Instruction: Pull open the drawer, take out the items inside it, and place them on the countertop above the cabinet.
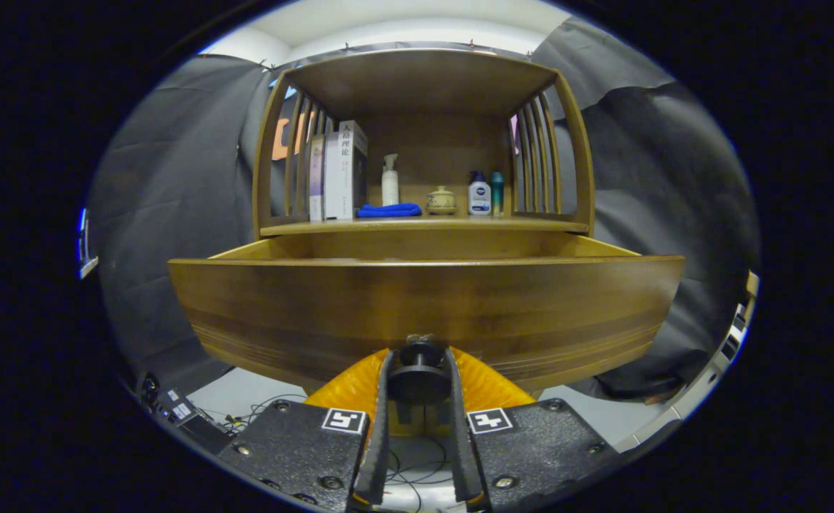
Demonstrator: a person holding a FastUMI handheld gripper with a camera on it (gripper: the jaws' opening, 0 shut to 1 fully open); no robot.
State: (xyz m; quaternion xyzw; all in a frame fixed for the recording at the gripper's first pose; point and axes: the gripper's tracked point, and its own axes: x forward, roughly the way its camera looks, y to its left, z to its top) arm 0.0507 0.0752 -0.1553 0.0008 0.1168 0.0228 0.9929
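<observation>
So the gripper point(419, 370) is clamped onto the drawer knob point(418, 374), both fingers squeezing that dark round knob from either side, right at the middle of the drawer's front panel. The drawer point(424, 306) is pulled out from the wooden cabinet point(424, 78), its wide curved front sitting just beyond the fingertips. You can see the top edges of its side walls running back toward the cabinet, but from this low angle I can't tell what's lying inside.

Above the drawer is the countertop point(424, 226), a shelf with slatted sides and a roof over it. There's already a bunch of stuff on it: a few books point(338, 174) standing upright against the left slats, a white pump bottle point(390, 182) next to them, a folded blue cloth point(389, 210) lying in front of that bottle, a small lidded pot point(441, 200) about in the middle, then a white-and-blue bottle point(479, 194) with a teal bottle point(497, 192) just beside it on the right.

Some cables point(260, 413) lie on the floor below the drawer.
</observation>
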